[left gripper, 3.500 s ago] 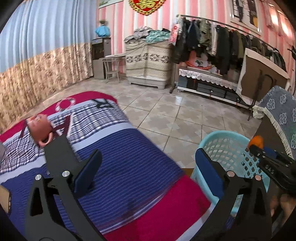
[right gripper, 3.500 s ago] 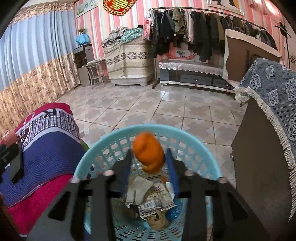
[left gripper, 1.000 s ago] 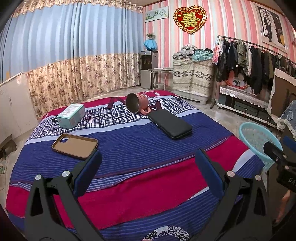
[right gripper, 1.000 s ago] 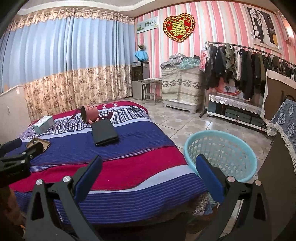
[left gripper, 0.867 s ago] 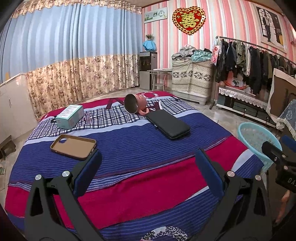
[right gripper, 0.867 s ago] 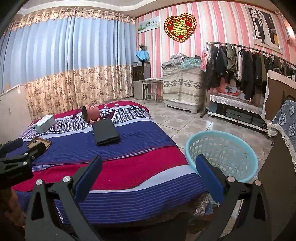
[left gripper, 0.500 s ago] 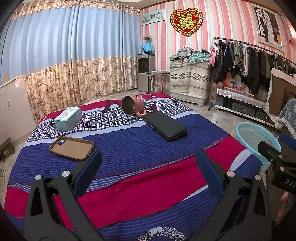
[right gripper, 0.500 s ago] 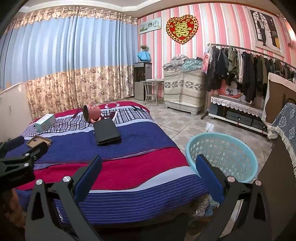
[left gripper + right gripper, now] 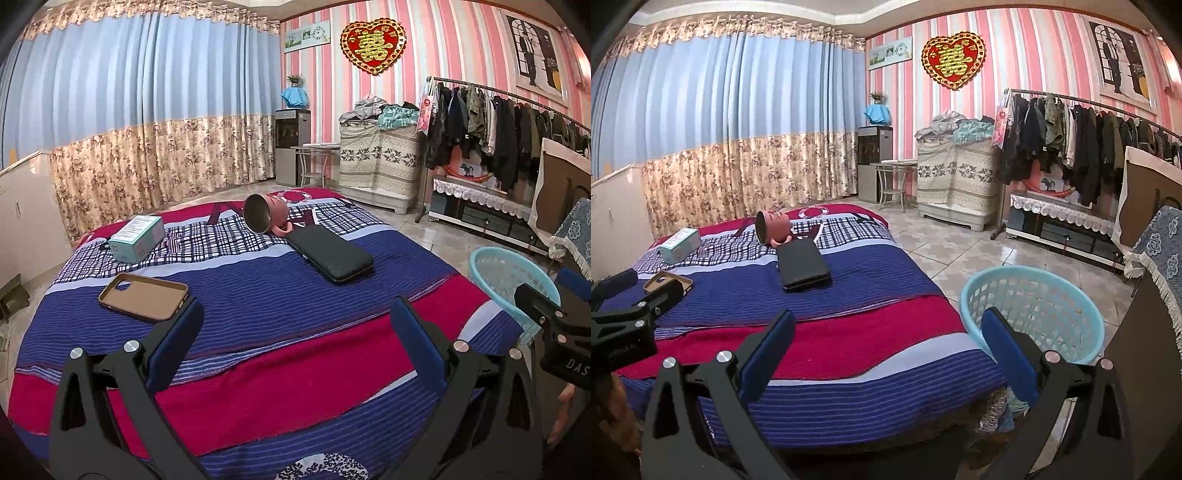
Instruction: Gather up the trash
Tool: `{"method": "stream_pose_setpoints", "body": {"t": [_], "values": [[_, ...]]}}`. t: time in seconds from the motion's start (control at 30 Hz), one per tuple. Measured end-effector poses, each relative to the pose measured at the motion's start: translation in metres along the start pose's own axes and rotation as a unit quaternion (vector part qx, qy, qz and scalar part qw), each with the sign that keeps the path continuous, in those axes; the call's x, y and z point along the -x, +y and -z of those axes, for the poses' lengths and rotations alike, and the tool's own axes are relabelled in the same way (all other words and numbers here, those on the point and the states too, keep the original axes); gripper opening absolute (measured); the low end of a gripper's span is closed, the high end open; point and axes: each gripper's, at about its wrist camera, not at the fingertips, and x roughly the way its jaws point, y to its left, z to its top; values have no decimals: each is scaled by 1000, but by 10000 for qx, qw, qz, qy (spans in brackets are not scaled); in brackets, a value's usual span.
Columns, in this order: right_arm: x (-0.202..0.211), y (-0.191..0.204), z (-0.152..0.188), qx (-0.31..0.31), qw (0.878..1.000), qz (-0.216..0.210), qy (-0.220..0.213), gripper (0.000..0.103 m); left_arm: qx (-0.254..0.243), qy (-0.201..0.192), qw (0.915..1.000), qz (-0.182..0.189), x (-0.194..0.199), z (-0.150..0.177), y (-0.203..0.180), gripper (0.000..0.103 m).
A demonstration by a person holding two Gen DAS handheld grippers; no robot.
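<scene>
Status: orange scrap no longer in R tool [image 9: 888,343]; both R and L tool [image 9: 293,332] now spread wide, nothing gripped, pulled back from basket [image 9: 1032,299] to bed foot. I read that as drop done; trash sits in basket, contents hidden from here. Bed [image 9: 258,295] inventory: phone case [image 9: 144,297], black wallet [image 9: 330,254], tipped pink mug [image 9: 264,212], teal box [image 9: 137,238] — none looks like trash, imo. Clearance: basket just beside bed's R edge, cabinet w/ fringed cloth [image 9: 1160,247] close on far side; open tile floor beyond.
</scene>
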Motion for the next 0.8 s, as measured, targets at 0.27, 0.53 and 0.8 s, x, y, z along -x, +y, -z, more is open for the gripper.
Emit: {"method": "stream_pose_setpoints", "body": {"t": [0.27,0.53,0.8], "values": [[1,-1,-1,9,10000,3,-3,99,-34,-45,10000,-29,0,-1,1,98],[1,-1,-1,8,10000,19,-15,99,-37,-44,10000,-26,0,-1,1,98],[2,-3,-3,-3,10000,32,-39,99,-27,-83,9999,-49,-2,-3,3,98]]}}
